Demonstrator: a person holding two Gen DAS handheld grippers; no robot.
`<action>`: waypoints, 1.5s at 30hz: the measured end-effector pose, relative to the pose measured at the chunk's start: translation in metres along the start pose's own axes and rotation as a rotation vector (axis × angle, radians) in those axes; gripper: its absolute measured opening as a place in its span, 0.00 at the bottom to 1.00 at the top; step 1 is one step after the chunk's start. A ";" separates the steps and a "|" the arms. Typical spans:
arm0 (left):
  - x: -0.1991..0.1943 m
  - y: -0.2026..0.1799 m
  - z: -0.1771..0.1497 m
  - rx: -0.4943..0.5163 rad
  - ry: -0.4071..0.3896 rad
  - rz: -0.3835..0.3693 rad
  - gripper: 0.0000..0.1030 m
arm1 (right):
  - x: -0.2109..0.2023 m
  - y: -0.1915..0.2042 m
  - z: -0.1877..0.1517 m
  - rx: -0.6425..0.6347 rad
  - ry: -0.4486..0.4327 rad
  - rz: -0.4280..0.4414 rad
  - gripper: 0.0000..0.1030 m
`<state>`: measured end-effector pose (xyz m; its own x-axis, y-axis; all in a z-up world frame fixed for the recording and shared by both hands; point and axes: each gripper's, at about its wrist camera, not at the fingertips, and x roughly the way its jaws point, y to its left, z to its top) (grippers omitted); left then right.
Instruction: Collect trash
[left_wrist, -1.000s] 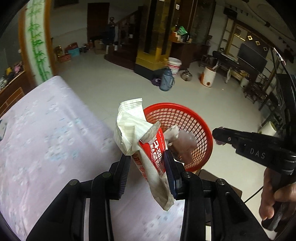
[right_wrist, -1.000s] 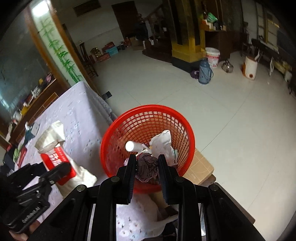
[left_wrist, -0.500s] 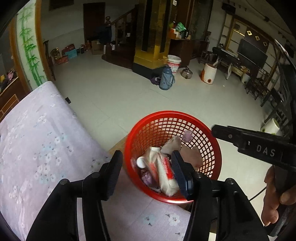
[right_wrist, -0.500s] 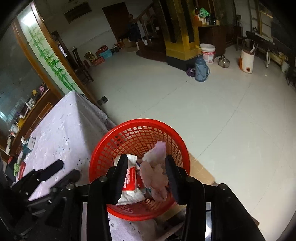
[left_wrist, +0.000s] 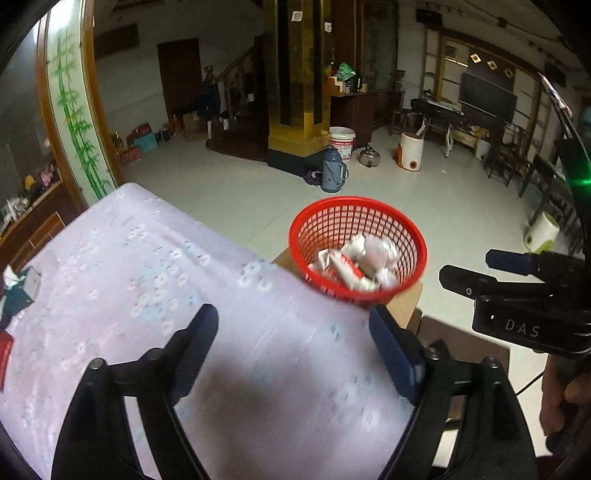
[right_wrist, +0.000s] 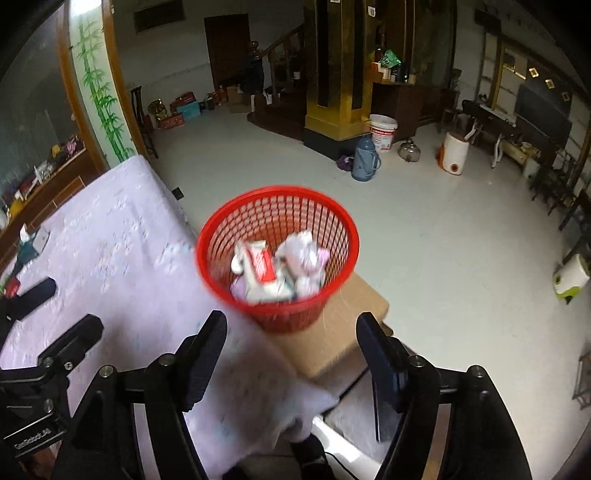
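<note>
1. A red basket (right_wrist: 277, 254) of open plastic lattice, round with flared walls, stands on a brown cardboard box (right_wrist: 343, 321) just beyond the table's (left_wrist: 147, 280) far right corner.
2. Trash (right_wrist: 273, 266) lies inside the basket: a crumpled white wrapper with a red printed panel, pale pink and white wads beside it. The pile is blurred, so finer detail cannot be told.
3. The table is covered by a soft lilac cloth with small white flower prints; its near right corner hangs in a limp fold.
4. The left gripper (left_wrist: 291, 350) hangs over the cloth near the table's right edge, fingers spread wide, nothing between them.
5. The right gripper (right_wrist: 291, 354) hangs over the table corner and box, fingers also wide apart and empty.
6. At the table's far left edge lie a small box and some dark, red and white items.
7. Beyond the basket spreads pale, smooth tiled floor, bare up to a blue flask (left_wrist: 332, 170).
</note>
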<state>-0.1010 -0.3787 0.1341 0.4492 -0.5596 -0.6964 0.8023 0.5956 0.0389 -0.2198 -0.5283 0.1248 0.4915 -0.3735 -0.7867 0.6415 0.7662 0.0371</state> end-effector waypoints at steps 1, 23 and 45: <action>-0.009 0.002 -0.007 0.010 -0.011 0.009 0.87 | -0.006 0.005 -0.006 0.002 -0.001 -0.001 0.74; -0.088 0.035 -0.054 0.019 -0.072 0.095 0.93 | -0.084 0.070 -0.059 -0.020 -0.094 -0.046 0.76; -0.083 0.041 -0.055 -0.015 -0.066 0.115 0.93 | -0.081 0.073 -0.053 -0.051 -0.085 -0.052 0.76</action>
<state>-0.1273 -0.2759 0.1543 0.5631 -0.5232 -0.6396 0.7384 0.6662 0.1051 -0.2435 -0.4142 0.1583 0.5084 -0.4547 -0.7313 0.6373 0.7698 -0.0356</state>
